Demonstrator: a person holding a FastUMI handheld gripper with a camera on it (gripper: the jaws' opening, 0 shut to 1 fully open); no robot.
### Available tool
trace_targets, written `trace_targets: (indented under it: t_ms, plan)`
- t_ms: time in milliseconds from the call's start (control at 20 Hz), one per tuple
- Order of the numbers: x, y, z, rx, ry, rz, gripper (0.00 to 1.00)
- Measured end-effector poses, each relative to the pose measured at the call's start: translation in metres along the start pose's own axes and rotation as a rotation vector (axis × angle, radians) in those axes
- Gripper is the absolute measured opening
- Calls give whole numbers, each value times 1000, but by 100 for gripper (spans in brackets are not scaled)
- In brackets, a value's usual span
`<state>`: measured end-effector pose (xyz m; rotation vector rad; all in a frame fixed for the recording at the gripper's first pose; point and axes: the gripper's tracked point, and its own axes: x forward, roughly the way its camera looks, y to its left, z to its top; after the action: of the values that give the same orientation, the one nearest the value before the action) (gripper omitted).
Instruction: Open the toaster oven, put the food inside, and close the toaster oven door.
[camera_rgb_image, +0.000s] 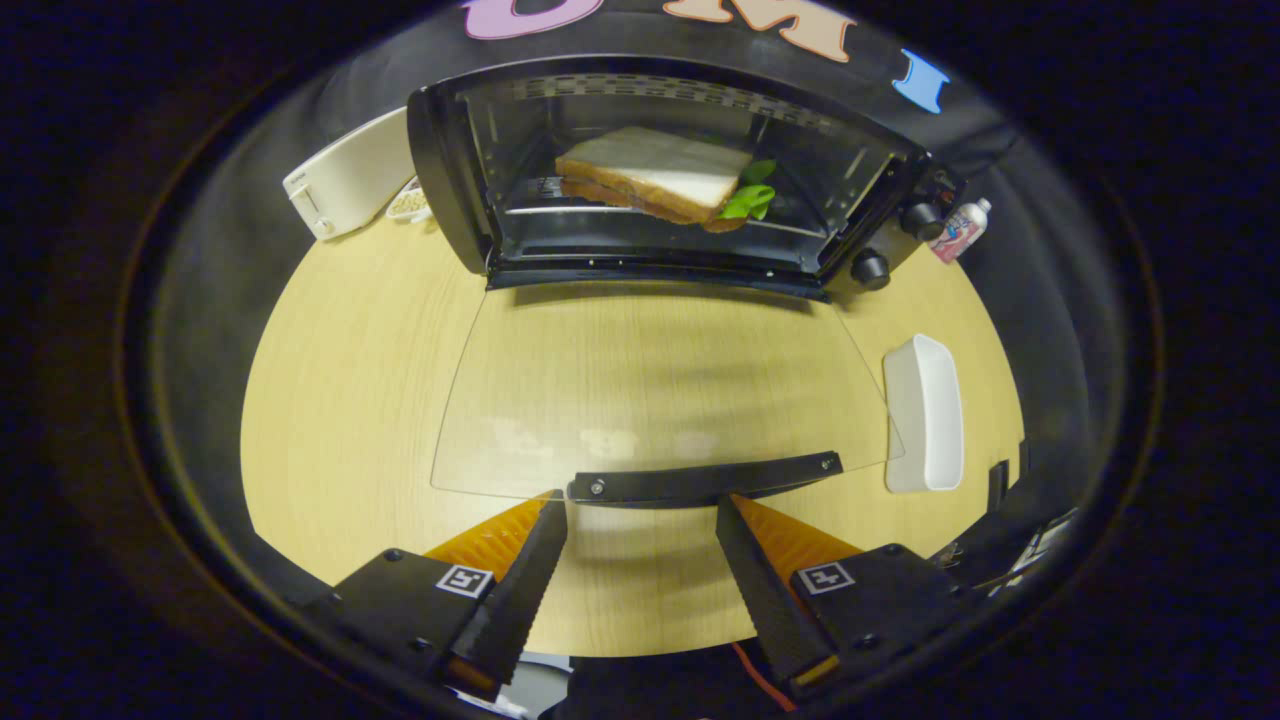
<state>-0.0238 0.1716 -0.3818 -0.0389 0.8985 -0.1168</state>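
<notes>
At your ten o'clock a white toaster (345, 185) stands half hidden behind the toaster oven (680, 180). At twelve, the sandwich (655, 180) sits on its rack, glass door (660, 390) flat on the counter (340, 400). Your tool (640, 515) gapes apart, tips touching the door handle (705, 480). A white tray (925, 415) lies at two o'clock.

The black toaster oven (680, 180) stands at the far side of the wooden table, its cavity open and facing the gripper (640, 515). Its glass door (660, 390) is folded all the way down, lying flat just above the tabletop, with the black handle bar (705, 482) at its near edge, right at the spread fingertips, which touch nothing. Inside, on the wire rack (560, 208), rests a sandwich (655, 175) of white bread, set at a slant, with green lettuce poking out of one end. Two black knobs (895, 245) sit on the oven's control panel.
</notes>
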Motion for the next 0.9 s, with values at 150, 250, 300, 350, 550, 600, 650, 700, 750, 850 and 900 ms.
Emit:
trace_targets:
  t_ms: [150,250,300,350,550,600,650,700,750,850,900]
  plan:
    - [-15,-2,13,31,-37,0,95]
    - [-27,-4,26,34,-68,-4,95]
    - [-33,-5,34,33,-84,-11,95]
    - [-35,-6,40,27,-97,-17,95]
    - [-51,-7,64,5,-151,-28,95]
    - [-54,-9,71,4,-167,-32,95]
    - [-57,-10,77,3,-182,-33,94]
    - [-60,-10,83,2,-196,-34,94]
    - [-61,-11,89,2,-211,-36,94]
    - [-64,-11,98,1,-230,-42,94]
    - [-66,-11,102,-2,-237,-47,94]
